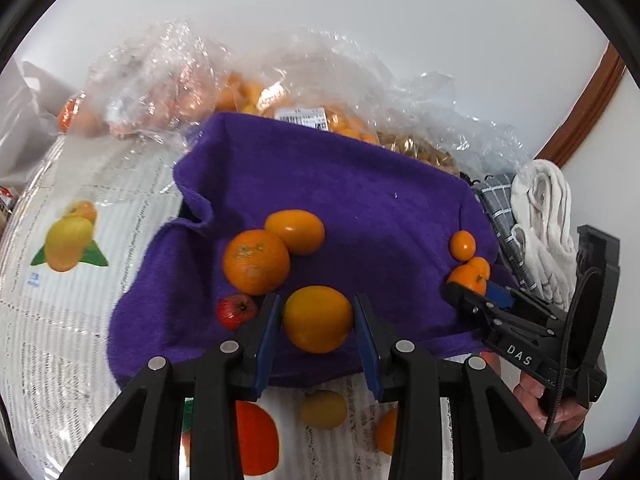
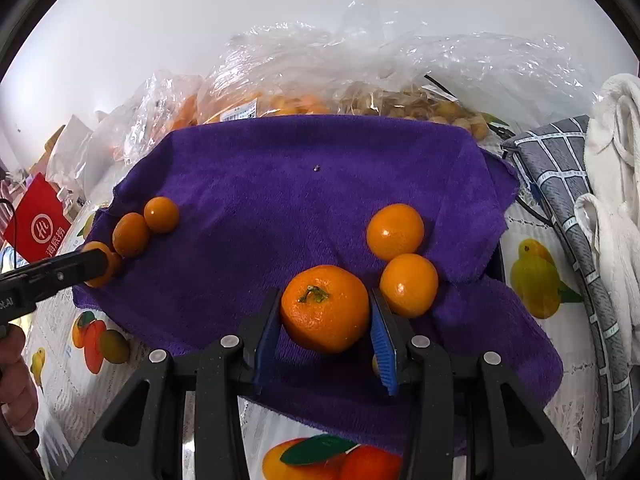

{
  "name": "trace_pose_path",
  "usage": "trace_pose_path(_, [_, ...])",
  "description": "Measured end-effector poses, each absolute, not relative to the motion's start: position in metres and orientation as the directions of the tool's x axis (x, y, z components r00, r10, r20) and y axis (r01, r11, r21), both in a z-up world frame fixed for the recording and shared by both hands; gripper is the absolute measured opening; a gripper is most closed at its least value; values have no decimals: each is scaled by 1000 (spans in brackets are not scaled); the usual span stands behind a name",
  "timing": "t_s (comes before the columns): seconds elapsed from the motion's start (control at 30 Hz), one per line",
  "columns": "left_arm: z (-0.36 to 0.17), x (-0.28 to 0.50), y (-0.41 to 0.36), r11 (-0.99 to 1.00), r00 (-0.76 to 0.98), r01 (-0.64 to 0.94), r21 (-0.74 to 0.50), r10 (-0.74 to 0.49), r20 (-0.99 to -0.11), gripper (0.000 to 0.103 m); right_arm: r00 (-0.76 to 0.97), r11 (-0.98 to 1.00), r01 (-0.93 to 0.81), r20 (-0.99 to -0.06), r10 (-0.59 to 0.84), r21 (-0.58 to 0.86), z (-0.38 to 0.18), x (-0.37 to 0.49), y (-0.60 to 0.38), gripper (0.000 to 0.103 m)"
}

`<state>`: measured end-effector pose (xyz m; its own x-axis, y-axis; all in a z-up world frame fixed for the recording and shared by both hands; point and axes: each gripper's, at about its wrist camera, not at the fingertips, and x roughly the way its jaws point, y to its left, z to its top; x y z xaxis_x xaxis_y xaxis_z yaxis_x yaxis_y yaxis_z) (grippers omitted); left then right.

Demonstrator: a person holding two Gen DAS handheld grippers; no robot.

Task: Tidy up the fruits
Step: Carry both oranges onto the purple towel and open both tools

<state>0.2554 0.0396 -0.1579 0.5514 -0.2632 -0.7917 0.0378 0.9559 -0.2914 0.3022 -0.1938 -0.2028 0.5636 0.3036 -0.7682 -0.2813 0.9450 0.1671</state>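
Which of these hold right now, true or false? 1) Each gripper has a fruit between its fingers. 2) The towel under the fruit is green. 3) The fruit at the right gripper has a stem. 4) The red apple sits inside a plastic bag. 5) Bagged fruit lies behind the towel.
1) True: the left gripper brackets a smooth orange fruit, the right gripper a mandarin.
2) False: the towel is purple.
3) True: a green stem shows on top.
4) False: the red apple lies bare on the towel beside the left gripper.
5) True: plastic bags of fruit sit behind it.
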Motion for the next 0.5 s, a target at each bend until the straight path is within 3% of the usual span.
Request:
trace_pose_path(0.37, [-173,268,28,966,539,43,-257,-239,-808,35,564,948,-287,-776,283,138,-202,303,-191,44])
trace_pose_path(0.5, [-174,265,27,971,552,54,-234,-225,-803,35,576,943,-299,-760,300,145,-195,291,-199,55])
